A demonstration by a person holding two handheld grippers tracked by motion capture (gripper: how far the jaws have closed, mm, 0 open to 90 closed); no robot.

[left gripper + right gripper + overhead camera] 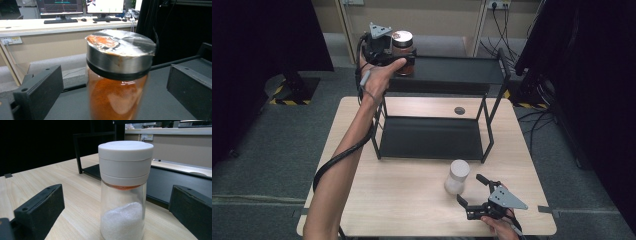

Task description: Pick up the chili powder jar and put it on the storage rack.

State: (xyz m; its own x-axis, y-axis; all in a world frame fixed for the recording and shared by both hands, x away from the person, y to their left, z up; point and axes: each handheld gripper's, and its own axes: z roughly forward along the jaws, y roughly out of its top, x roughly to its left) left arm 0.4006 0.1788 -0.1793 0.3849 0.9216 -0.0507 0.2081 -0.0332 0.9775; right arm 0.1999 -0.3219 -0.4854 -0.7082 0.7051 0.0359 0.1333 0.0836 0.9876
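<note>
Two jars were in play: the left gripper (408, 61) stood open around the orange-powder jar (402, 51) on the rack's top shelf (462, 70), best withdrawn straight back, while the open right gripper (473, 191) faced the white-lidded jar (457, 176) on the tabletop (412, 200).
</note>
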